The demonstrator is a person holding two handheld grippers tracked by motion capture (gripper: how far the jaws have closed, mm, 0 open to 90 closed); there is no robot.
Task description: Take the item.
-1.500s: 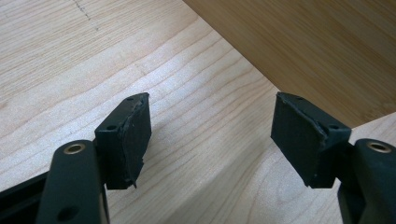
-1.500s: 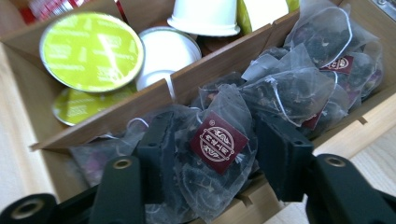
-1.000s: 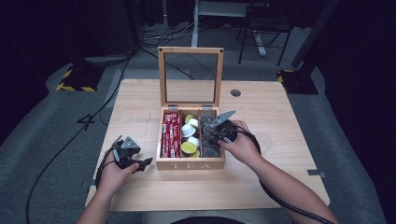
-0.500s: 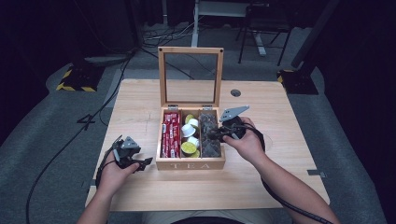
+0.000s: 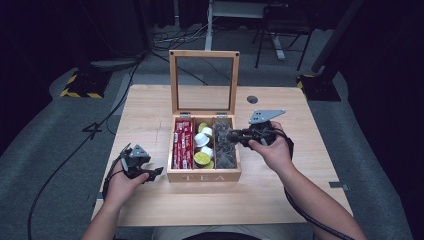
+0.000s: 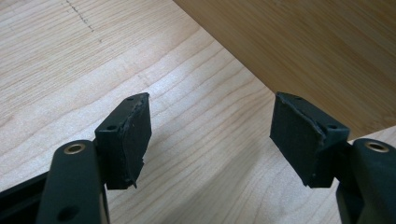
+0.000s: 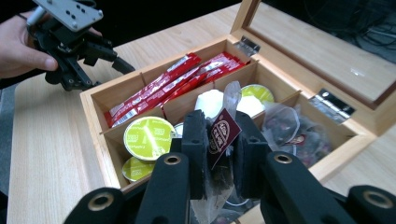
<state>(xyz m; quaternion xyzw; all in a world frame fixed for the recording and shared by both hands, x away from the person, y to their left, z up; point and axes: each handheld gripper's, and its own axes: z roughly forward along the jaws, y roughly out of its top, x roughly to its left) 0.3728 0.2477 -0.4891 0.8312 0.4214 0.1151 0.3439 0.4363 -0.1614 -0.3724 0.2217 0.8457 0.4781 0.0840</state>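
The right gripper (image 7: 219, 154) clamps a tea bag (image 7: 223, 135) just above the tea box (image 5: 204, 176), pinching its tag for a clean lift, while the left gripper (image 5: 150, 172) rests unclenched beside the box.

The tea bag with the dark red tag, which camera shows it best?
The right gripper view: the tea bag sits close up, pinched between the right gripper's fingers. In the high view it is a small dark shape above the box.
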